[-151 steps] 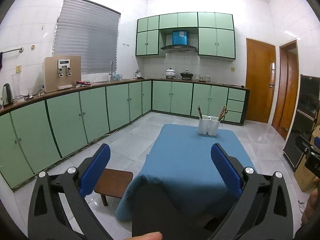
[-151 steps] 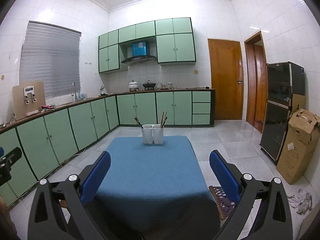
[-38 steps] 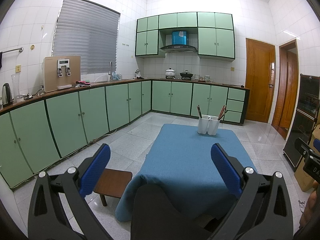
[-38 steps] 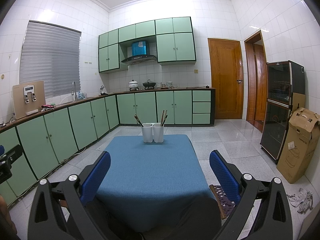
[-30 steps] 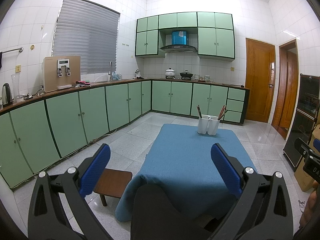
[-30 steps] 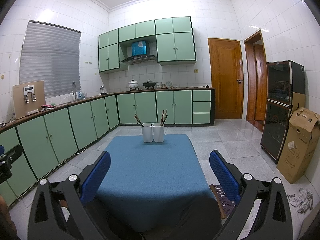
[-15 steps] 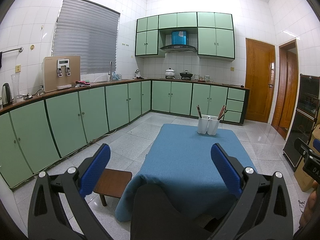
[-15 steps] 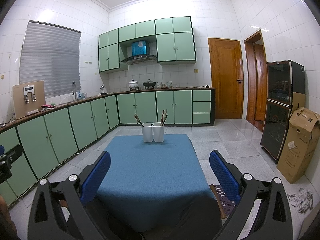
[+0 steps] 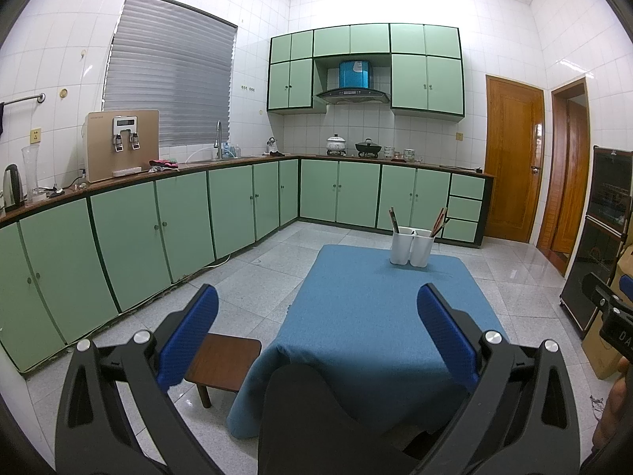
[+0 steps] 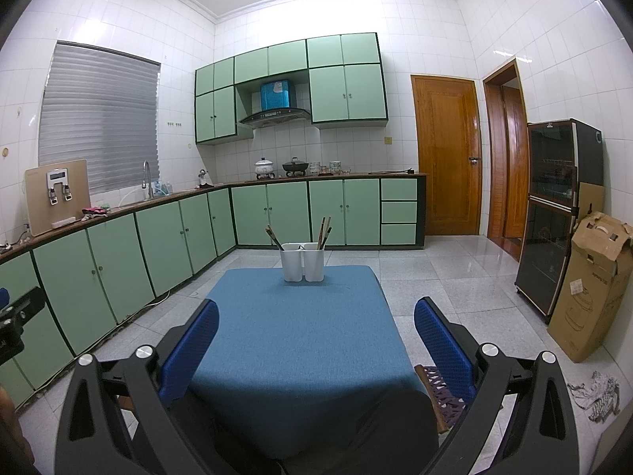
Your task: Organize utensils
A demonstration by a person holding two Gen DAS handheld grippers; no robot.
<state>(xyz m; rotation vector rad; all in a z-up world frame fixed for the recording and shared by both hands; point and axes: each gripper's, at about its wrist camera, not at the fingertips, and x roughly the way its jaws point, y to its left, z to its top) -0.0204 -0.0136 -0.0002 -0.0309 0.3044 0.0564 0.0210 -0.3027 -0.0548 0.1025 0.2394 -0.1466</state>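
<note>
Left gripper: jaws spread wide, blue pads empty, held low at the near end of the table.

Right gripper: jaws likewise spread wide, nothing between them.

Blue tablecloth: fills the gap between both pairs of jaws and runs forward from them; no loose utensil shows on it.

Twin white utensil holder: dead ahead of the right jaws at the far end of the cloth, well apart from both grippers; ahead and a little right of centre for the left jaws. Two cups side by side, touching.

Utensils: thin sticks (probably chopsticks, too small to be sure) stand in both cups — long axes near upright, tops leaning outward; the left cup's stick tilts left, the right cup's pair tilts slightly right.

Stage: everything visible already stands in the holder, which fits either sorting between cups still pending or a finished job.

Handling note: any grasp would want the jaws closing across a stick's upper shaft, then a lift along its own lean — a sideways pull could tip the light holder.
</note>
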